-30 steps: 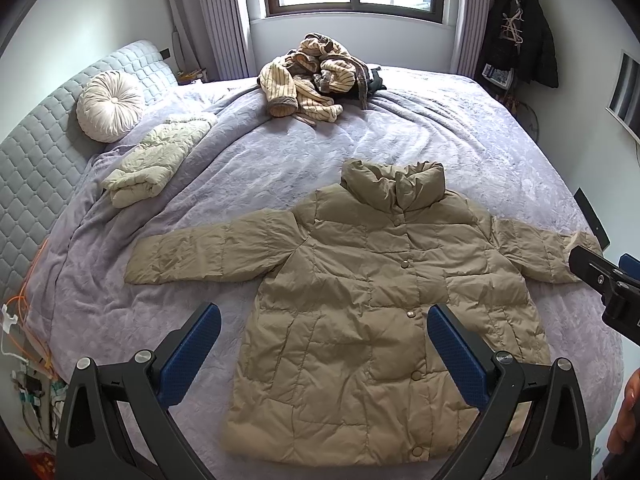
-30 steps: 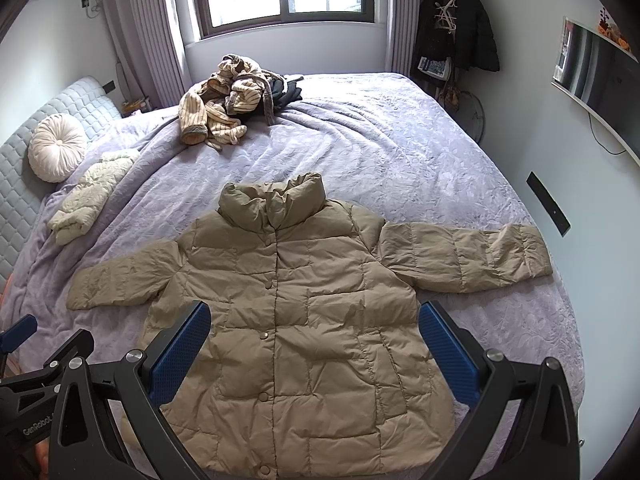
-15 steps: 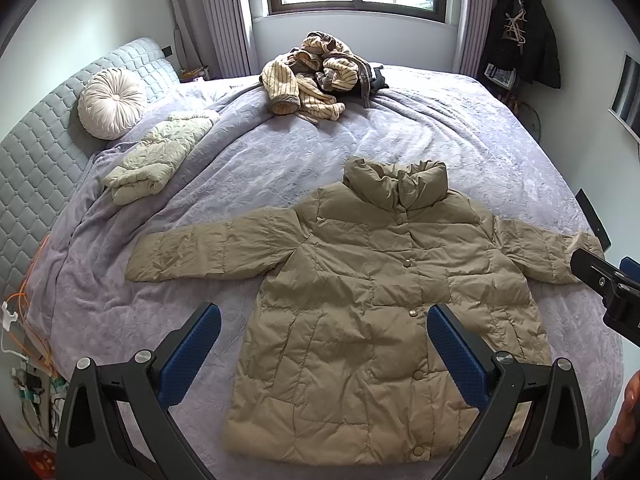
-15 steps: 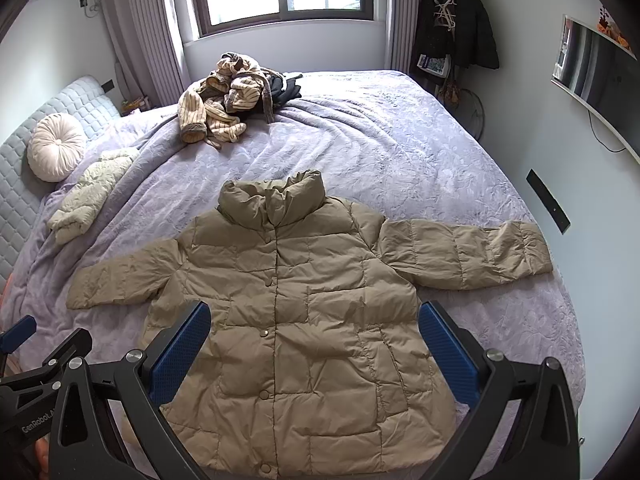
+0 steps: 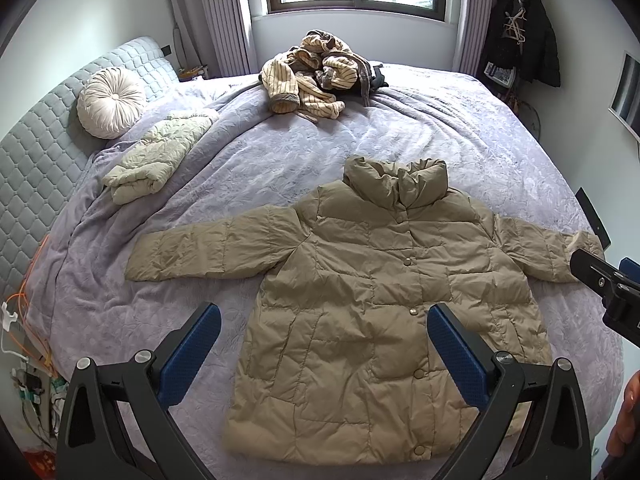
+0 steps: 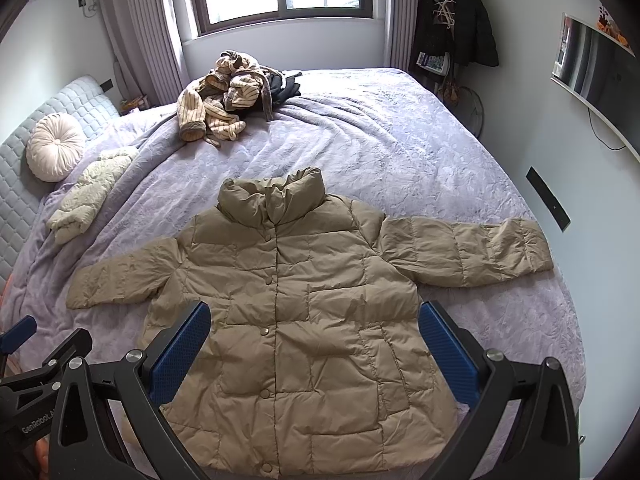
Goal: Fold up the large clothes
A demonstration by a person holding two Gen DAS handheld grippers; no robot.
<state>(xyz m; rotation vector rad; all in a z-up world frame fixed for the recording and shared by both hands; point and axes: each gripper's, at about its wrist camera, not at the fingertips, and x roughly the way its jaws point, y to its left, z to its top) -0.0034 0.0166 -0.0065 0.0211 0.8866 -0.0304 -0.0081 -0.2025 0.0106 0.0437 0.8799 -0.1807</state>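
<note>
A tan puffer jacket (image 5: 368, 300) (image 6: 296, 320) lies flat and buttoned on the purple bedspread, collar toward the window, both sleeves spread sideways. My left gripper (image 5: 324, 344) hovers open above the jacket's lower left part, nothing between its blue pads (image 5: 190, 354). Over the jacket's lower body my right gripper (image 6: 314, 340) stands open and empty as well. The right gripper's black frame (image 5: 604, 280) shows at the right edge of the left wrist view, near the jacket's right cuff. The left gripper's frame (image 6: 36, 356) shows at the lower left of the right wrist view.
A pile of striped and dark clothes (image 5: 320, 76) (image 6: 236, 92) sits at the far side of the bed (image 5: 460, 120). A folded pale green garment (image 5: 156, 156) and a round cushion (image 5: 110, 102) lie by the headboard. Coats (image 6: 456, 12) hang on the right wall. Cables (image 5: 24, 320) trail beside the bed.
Both views have shifted only slightly, so the jacket sits marginally lower in frame. The jacket and both open grippers are otherwise as before.
</note>
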